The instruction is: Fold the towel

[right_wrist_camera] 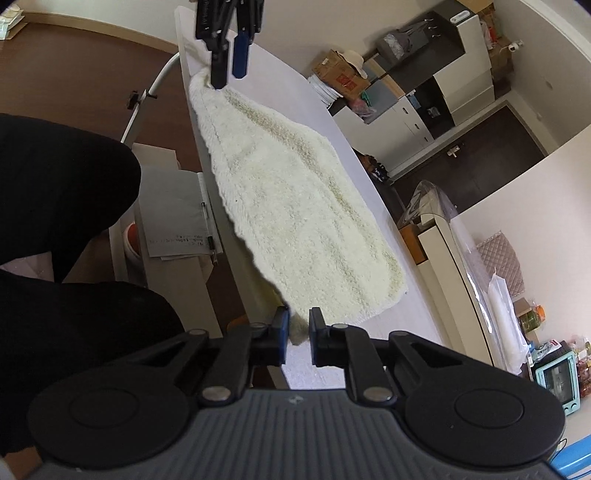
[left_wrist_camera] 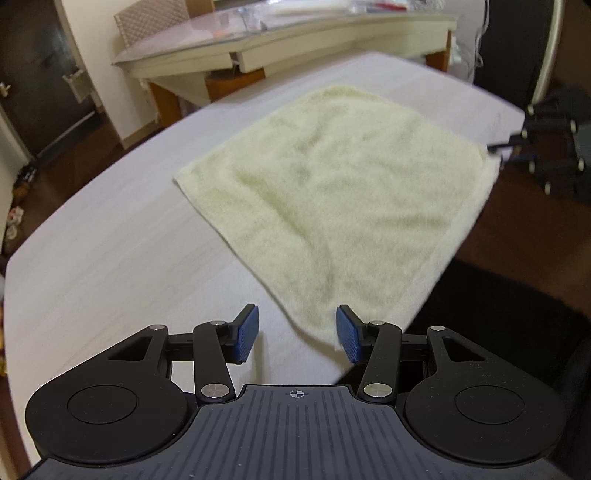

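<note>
Towel (left_wrist_camera: pixel 332 192): pale cream terry, spread nearly flat on white surface (left_wrist_camera: pixel 110 240), one layer, soft wrinkles across middle. Near edge overhangs surface edge on operator's side; right wrist view shows that edge (right_wrist_camera: pixel 236 206) lifted slightly and hanging past the rim.

Left gripper (left_wrist_camera: pixel 297 338): fingers (left_wrist_camera: pixel 245 334) wide apart, blue pads facing each other. Nearest towel corner lies between them, close to the right-hand pad (contact with that pad not resolvable). Nothing clamped. Seen from right wrist view as dark gripper (right_wrist_camera: pixel 229 70) at far corner of towel, pointing down, tips at or on fabric; gap between its fingers narrow from that angle.

Right gripper (right_wrist_camera: pixel 297 341): fingers (right_wrist_camera: pixel 280 341) drawn in to a narrow gap, towel corner (right_wrist_camera: pixel 297 330) bunched between pads. Pads appear to touch cloth on both sides, so cloth pinched. In left wrist view, same gripper (left_wrist_camera: pixel 495 147) at far right corner of towel, blurred, tip at cloth edge.

Grippers at opposite ends of the same near edge, well apart.

Surroundings: cream desk (left_wrist_camera: pixel 295 40) with glass top beyond surface, quilted chair back (left_wrist_camera: pixel 147 22) behind it. Dark wood floor (left_wrist_camera: pixel 74 173). Black-clothed legs (right_wrist_camera: pixel 74 221) left of right gripper. Papers with pen (right_wrist_camera: pixel 177 218) on low stand beside the surface. Cardboard box (right_wrist_camera: pixel 338 74), white cabinets (right_wrist_camera: pixel 443 96), small teal oven (right_wrist_camera: pixel 557 376) farther off.
</note>
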The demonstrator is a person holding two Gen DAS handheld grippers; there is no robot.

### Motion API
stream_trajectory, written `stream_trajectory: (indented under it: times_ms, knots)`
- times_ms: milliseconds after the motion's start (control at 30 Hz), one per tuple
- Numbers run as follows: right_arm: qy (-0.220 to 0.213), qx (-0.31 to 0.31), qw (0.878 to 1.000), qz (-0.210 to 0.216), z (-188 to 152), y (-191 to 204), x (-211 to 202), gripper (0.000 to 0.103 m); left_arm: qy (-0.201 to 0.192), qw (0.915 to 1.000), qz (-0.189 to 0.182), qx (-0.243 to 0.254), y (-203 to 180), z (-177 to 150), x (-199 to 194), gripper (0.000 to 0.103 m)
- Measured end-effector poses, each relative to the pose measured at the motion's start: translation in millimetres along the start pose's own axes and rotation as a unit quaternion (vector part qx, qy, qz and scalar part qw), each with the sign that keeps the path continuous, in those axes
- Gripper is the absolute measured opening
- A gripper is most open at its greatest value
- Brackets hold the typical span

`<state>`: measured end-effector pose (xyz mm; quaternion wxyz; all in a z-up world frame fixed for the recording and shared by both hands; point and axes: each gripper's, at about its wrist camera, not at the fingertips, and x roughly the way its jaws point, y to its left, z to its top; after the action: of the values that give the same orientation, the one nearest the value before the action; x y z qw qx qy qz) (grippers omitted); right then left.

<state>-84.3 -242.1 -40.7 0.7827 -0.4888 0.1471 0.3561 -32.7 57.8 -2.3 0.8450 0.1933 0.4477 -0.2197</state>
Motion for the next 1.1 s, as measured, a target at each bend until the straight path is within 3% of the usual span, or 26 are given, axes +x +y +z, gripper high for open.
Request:
stream_trajectory:
  times_ms: [233,400,567,767,900,1000,1100]
  knots:
    - [-0.004,-0.02,1.0,-0.018,4,-1,-5,0.008,0.014,0.9996,0.007,0.022,-3,-7,-10,0.051]
    - [-0.01,-0.058,0.998,-0.034,13,-8,-6,0.007,-0.022,0.9994,0.008,-0.026,12,1,-13,0.051]
    - [-0.017,-0.094,0.994,-0.05,22,-21,-4,0.007,-0.012,0.9999,-0.01,0.008,-3,2,0,0.05]
    - [-0.031,-0.154,0.986,-0.061,46,-49,12,0.007,-0.008,0.9998,-0.017,0.006,-4,-3,-2,0.054]
    - [-0.044,-0.196,0.978,-0.058,67,-65,32,0.007,0.019,0.9959,-0.011,-0.088,8,-1,3,0.056]
    - [-0.05,-0.216,0.974,-0.054,79,-73,44,0.007,0.028,0.9879,0.012,-0.152,11,-1,3,0.056]
    - [-0.058,-0.237,0.968,-0.05,88,-79,57,0.007,0.03,0.9812,0.032,-0.188,10,-1,3,0.058]
